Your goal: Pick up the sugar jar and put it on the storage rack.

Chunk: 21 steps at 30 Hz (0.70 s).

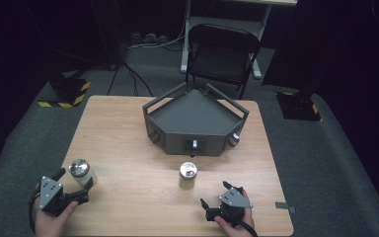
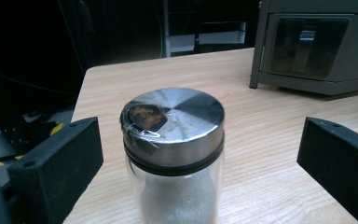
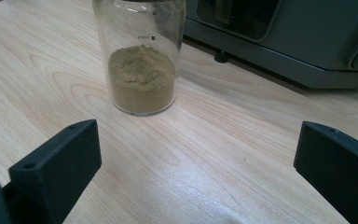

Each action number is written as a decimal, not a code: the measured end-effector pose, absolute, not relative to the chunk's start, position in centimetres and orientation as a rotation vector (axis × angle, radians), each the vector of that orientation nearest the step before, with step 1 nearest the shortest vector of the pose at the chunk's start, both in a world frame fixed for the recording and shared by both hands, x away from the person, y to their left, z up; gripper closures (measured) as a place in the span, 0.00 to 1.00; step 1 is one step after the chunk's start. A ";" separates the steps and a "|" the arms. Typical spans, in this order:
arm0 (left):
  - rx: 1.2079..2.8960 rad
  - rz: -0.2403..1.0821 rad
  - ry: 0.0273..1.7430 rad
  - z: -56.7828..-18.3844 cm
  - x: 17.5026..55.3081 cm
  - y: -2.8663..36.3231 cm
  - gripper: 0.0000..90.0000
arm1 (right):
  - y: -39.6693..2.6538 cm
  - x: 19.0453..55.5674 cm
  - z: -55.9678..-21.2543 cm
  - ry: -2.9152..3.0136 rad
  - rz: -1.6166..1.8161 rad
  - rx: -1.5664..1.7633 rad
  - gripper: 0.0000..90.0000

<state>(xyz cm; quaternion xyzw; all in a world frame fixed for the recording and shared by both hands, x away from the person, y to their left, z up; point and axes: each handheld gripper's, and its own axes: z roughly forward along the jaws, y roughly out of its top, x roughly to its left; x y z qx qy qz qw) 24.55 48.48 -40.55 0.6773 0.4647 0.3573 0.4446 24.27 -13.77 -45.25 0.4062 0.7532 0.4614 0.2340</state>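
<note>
Two spice jars stand on the desk (image 1: 128, 148). Wide open, the left gripper (image 1: 74, 185) straddles the white-powder jar (image 1: 82, 173) without touching. Also wide open and empty, the right gripper (image 1: 216, 196) faces the brown-powder jar (image 1: 188, 176).

Silver-lidded clear jar (image 2: 173, 154) of white grains, clear jar (image 3: 140, 56) of olive-brown powder, pale wood-grain table (image 1: 128, 143), dark grey tray (image 1: 196, 118).

Count: 2 glass jars with metal lids on the surface (image 1: 128, 148) — one with white grains (image 1: 82, 173), one with tan powder (image 1: 188, 176). 1 grey tray unit (image 1: 196, 120). 2 grippers: left gripper (image 1: 71, 185), right gripper (image 1: 215, 194). 1 folding chair (image 1: 222, 52).
</note>
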 end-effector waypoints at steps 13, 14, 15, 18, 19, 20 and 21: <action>1.704 0.860 1.204 -40.2 26.4 48.7 0.07 | -14.3 24.5 -44.9 2.070 1.222 1.163 0.01; 1.700 0.854 1.207 -40.1 26.6 48.8 0.07 | -14.3 24.5 -44.9 2.070 1.222 1.163 0.01; 1.699 0.851 1.214 -40.1 26.7 48.8 0.09 | -14.3 24.5 -44.9 2.068 1.221 1.165 0.01; 1.697 0.843 1.225 -40.1 27.0 48.9 0.14 | -14.4 24.5 -44.9 2.068 1.216 1.164 0.01; 1.694 0.839 1.232 -40.1 27.1 48.9 0.15 | -14.4 24.5 -44.9 2.068 1.214 1.165 0.01; 1.689 0.828 1.238 -40.2 27.2 49.0 0.16 | -14.4 24.5 -44.9 2.069 1.212 1.165 0.01; 1.684 0.824 1.239 -40.3 27.2 49.0 0.18 | -14.5 24.5 -44.9 2.068 1.212 1.168 0.01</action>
